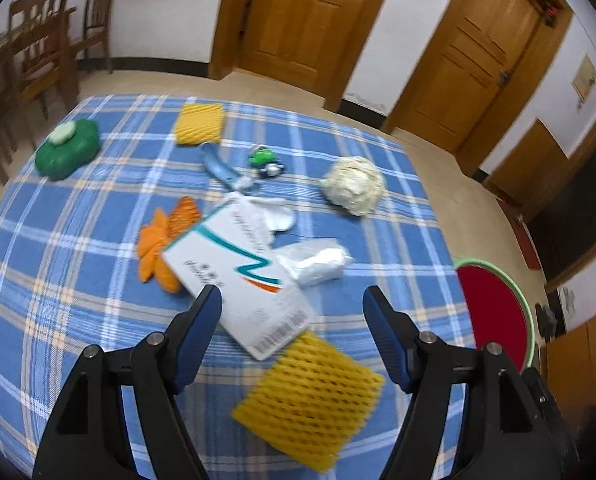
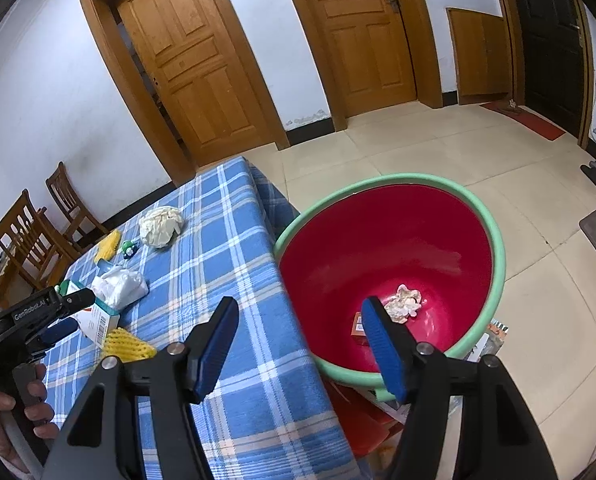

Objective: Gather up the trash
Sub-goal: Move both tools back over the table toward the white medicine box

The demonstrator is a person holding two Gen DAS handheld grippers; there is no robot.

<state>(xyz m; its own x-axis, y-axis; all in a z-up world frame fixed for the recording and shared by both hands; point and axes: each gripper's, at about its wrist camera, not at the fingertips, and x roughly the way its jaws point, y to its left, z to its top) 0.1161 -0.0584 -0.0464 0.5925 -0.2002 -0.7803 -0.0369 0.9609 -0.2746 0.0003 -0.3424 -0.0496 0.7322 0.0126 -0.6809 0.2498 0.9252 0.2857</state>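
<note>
Table under blue plaid cloth (image 1: 78, 280), w/ scattered trash: white flat cardboard box w/ teal-orange stripe (image 1: 238, 272) at centre, partly over orange peel pieces (image 1: 164, 240); yellow foam fruit net (image 1: 310, 400) just below box; clear crumpled plastic bag (image 1: 314, 264) beside box, to its right; crumpled cream paper ball (image 1: 354, 186) farther off; 2nd yellow foam net (image 1: 199, 124) at far edge. Left gripper (image 1: 292, 304): jaws spread wide, nothing held, hovering over box end. Right gripper (image 2: 298, 320): jaws spread wide, nothing held, positioned at table edge beside red plastic basin w/ green rim (image 2: 378, 248). Basin holds crumpled paper wad (image 2: 404, 304) and small orange carton (image 2: 358, 326).
</note>
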